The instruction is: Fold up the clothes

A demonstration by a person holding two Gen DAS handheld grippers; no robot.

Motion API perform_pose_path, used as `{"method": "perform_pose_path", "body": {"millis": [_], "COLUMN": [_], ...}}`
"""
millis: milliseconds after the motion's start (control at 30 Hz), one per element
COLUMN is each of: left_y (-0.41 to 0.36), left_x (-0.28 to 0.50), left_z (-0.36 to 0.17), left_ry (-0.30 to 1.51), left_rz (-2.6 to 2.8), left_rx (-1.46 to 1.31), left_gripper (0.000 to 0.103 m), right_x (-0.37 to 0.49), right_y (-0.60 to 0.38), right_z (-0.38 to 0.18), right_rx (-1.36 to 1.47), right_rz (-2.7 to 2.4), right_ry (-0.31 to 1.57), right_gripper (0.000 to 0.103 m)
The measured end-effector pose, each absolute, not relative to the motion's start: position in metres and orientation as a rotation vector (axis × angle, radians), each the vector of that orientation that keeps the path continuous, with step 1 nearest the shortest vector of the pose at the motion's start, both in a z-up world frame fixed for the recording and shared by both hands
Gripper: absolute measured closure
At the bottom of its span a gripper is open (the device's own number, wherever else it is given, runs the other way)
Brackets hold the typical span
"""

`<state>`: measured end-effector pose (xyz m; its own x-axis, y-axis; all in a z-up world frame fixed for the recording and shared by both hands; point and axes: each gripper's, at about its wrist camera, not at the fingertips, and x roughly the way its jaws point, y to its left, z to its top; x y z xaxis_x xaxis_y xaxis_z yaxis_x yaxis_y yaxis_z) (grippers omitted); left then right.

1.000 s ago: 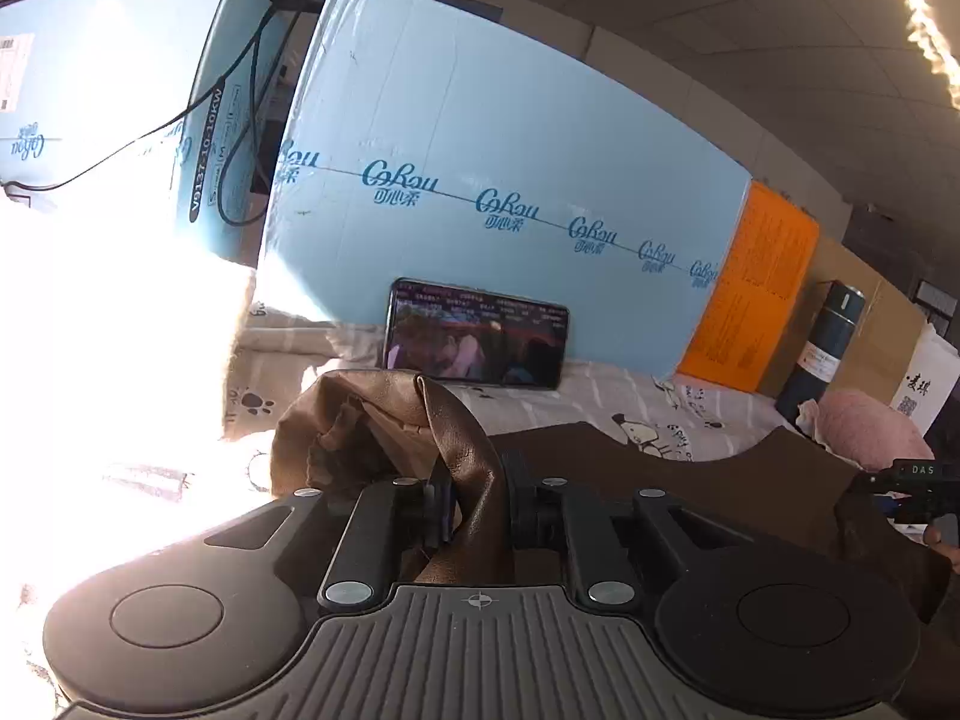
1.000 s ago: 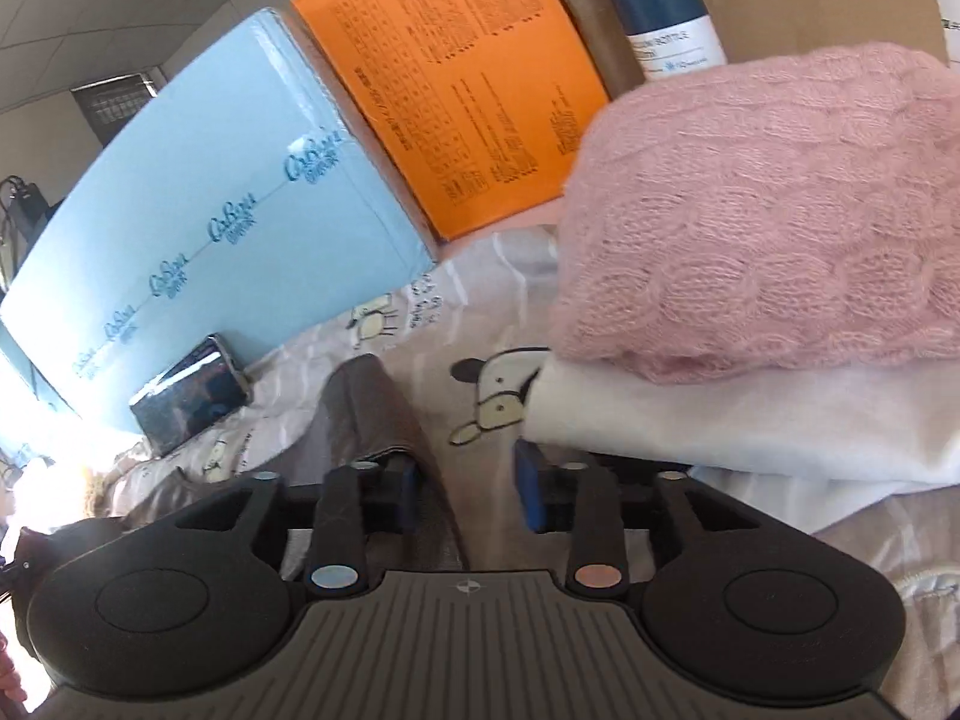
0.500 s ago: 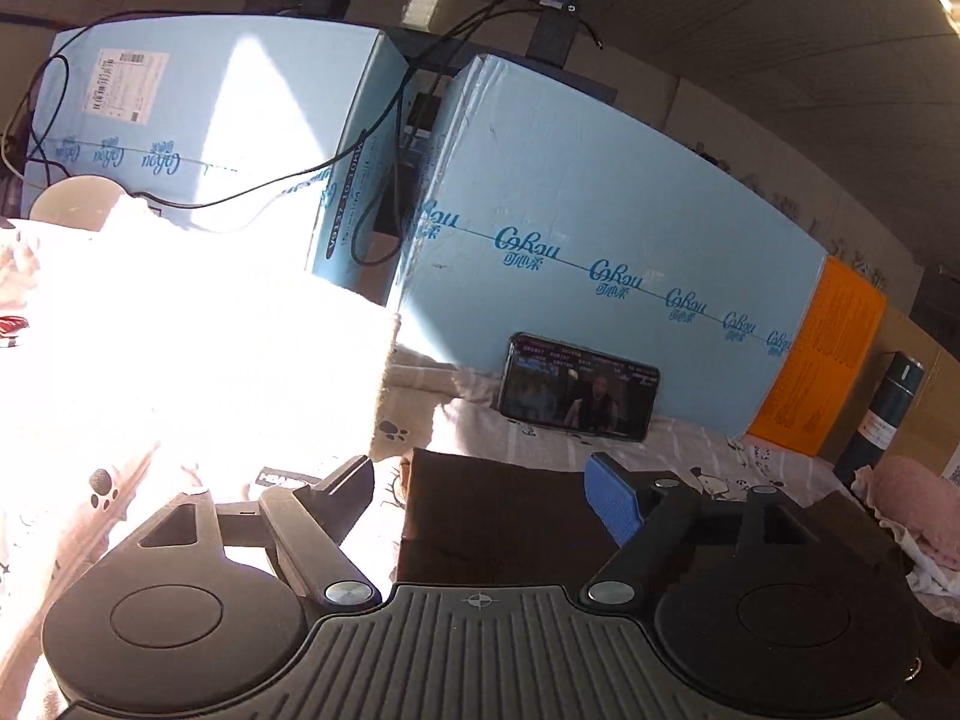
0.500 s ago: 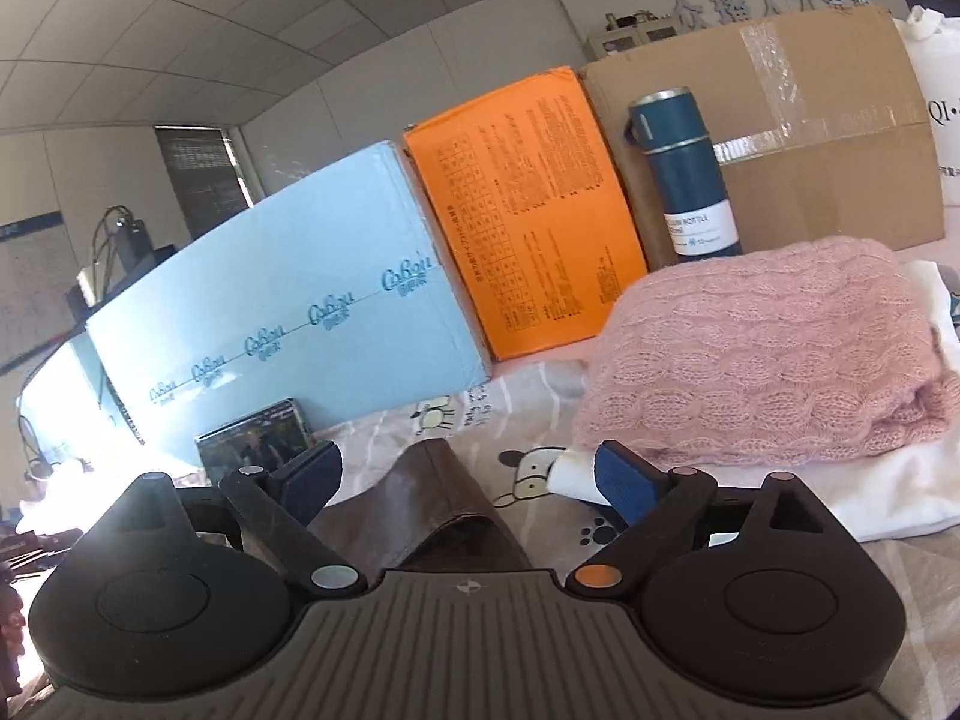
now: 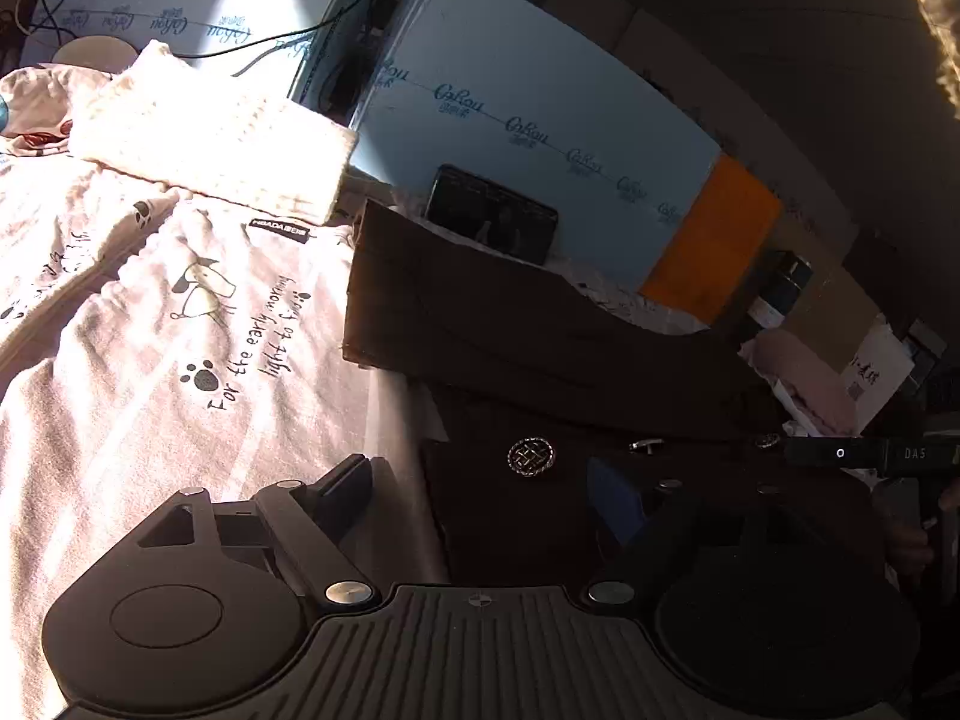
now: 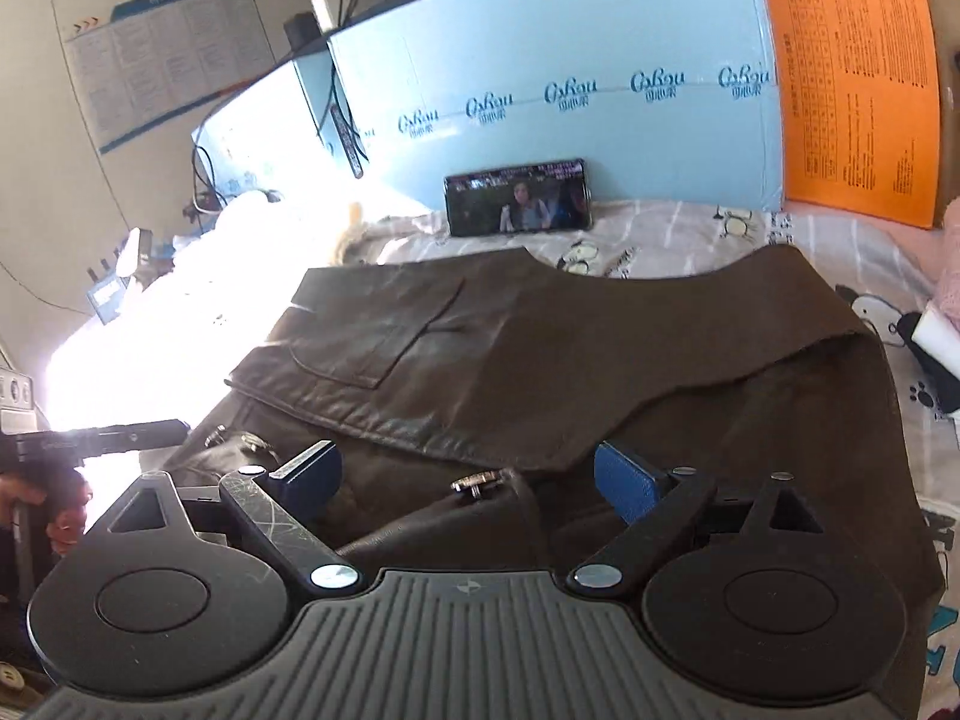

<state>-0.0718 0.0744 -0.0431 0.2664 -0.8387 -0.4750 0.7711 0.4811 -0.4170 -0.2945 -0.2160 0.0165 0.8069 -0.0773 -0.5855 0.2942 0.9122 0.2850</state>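
A dark brown leather garment [image 6: 540, 360] lies folded on the patterned bed sheet [image 6: 840, 252]. Its upper flap with a pocket lies over the lower part, and metal buttons [image 5: 531, 456] show near the front edge. In the left wrist view the garment [image 5: 540, 348] is in shadow. My left gripper [image 5: 480, 492] is open and empty, just above the garment's left front edge. My right gripper [image 6: 468, 474] is open and empty, above the garment's front edge near a button [image 6: 477, 483].
A phone [image 6: 519, 197] playing video leans on light blue cartons [image 6: 570, 60] at the back. An orange box [image 6: 852, 78] stands right of them. A cream knitted piece [image 5: 210, 132] lies on the left, a pink folded sweater [image 5: 804, 378] on the right.
The left gripper let go of the brown garment and opened. Both grippers drew back and tilted down over the garment, which now lies folded flat.
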Motion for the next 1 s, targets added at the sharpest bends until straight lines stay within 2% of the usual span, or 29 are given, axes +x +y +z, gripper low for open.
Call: {"method": "perform_pose_path", "body": {"millis": [100,133,167,233,267,300,367,467,600,700,733,767,800,833,867,900,1000], "left_y": [0.068,0.066,0.065,0.065,0.068,0.071,0.076,0.084,0.093,0.093,0.094,0.096,0.101,0.107,0.112,0.114,0.121], "left_x": [-0.092,-0.098,-0.105,-0.113,-0.115,-0.114,-0.119,-0.125,-0.121,-0.109,-0.104,-0.099,-0.096,-0.093,-0.090,-0.093,-0.103], "left_z": [-0.042,-0.042,-0.042,-0.043,-0.043,-0.042,-0.038,-0.026,-0.008,-0.011,-0.016,-0.020,-0.025,-0.029,-0.033,-0.035,-0.039], "left_ry": [0.662,0.636,0.610,0.560,0.537,0.537,0.508,0.426,0.340,0.398,0.440,0.483,0.512,0.541,0.569,0.572,0.574], "left_rz": [-1.111,-1.104,-1.096,-1.080,-1.073,-1.105,-1.148,-1.158,-1.118,-1.066,-1.045,-1.035,-1.055,-1.077,-1.099,-1.126,-1.210], "left_rx": [-0.008,0.025,0.058,0.103,0.112,0.079,0.036,-0.001,-0.029,-0.041,-0.051,-0.070,-0.099,-0.128,-0.158,-0.150,-0.116], "left_gripper": [0.027,0.040,0.047,0.084,0.092,0.103,0.103,0.103,0.103,0.103,0.099,0.097,0.087,0.069,0.059,0.041,0.038], "right_x": [-0.307,-0.313,-0.319,-0.331,-0.337,-0.342,-0.351,-0.366,-0.383,-0.378,-0.374,-0.370,-0.368,-0.368,-0.369,-0.369,-0.381], "right_y": [-0.216,-0.215,-0.214,-0.209,-0.207,-0.205,-0.201,-0.202,-0.214,-0.218,-0.219,-0.221,-0.222,-0.223,-0.225,-0.226,-0.224], "right_z": [0.000,-0.003,-0.004,-0.006,-0.006,-0.006,-0.004,0.008,0.029,0.028,0.024,0.018,0.013,0.009,0.005,0.001,-0.002], "right_rx": [0.435,0.445,0.445,0.431,0.420,0.414,0.402,0.403,0.445,0.415,0.401,0.383,0.366,0.363,0.360,0.360,0.398], "right_rz": [-0.199,-0.204,-0.213,-0.232,-0.241,-0.246,-0.257,-0.277,-0.318,-0.389,-0.426,-0.482,-0.537,-0.562,-0.588,-0.607,-0.556], "right_ry": [0.648,0.655,0.655,0.647,0.638,0.622,0.588,0.477,0.299,0.341,0.371,0.404,0.426,0.437,0.449,0.457,0.420], "right_gripper": [0.014,0.017,0.026,0.041,0.050,0.055,0.071,0.081,0.081,0.078,0.071,0.054,0.050,0.049,0.049,0.049,0.041]}}
